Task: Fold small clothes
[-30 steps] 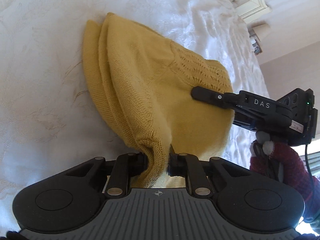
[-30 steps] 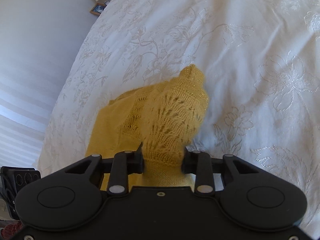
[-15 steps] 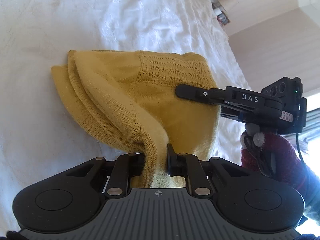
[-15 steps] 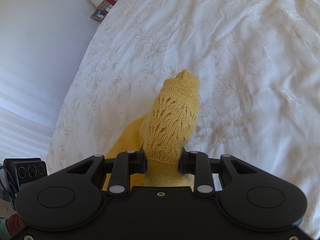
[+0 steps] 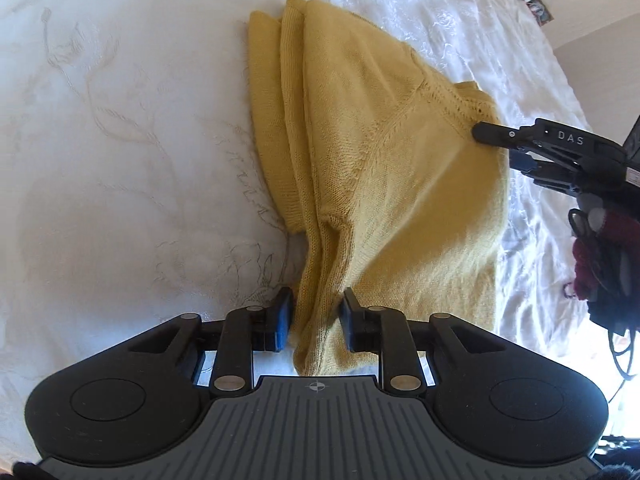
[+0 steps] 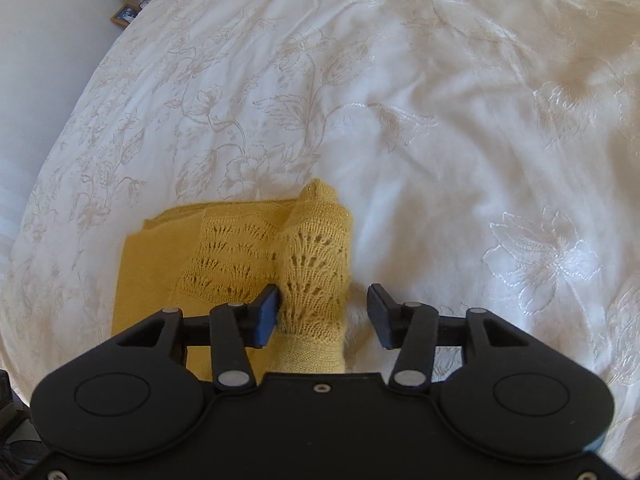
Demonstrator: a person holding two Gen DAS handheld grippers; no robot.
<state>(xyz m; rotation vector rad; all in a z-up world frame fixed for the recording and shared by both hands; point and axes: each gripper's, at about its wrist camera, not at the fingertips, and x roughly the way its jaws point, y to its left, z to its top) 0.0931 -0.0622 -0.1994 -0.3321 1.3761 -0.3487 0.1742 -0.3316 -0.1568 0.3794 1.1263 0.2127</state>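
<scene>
Bedspread [image 6: 440, 100]: both claws newly open.

A home bedroom is indicated. A bed [image 6: 440, 100] is covered in white floral-embroidered bedding. A framed picture [image 6: 125, 15] is seen beside it.

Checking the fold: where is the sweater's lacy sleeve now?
In the right wrist view the lacy sleeve lies low-centre on the bedspread, between the right gripper's open fingers.

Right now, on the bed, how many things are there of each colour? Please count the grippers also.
Yellow: 1, the knitted garment
White: 1, the embroidered bedspread
Black: 2, the left gripper and the right gripper
Total: 4
</scene>
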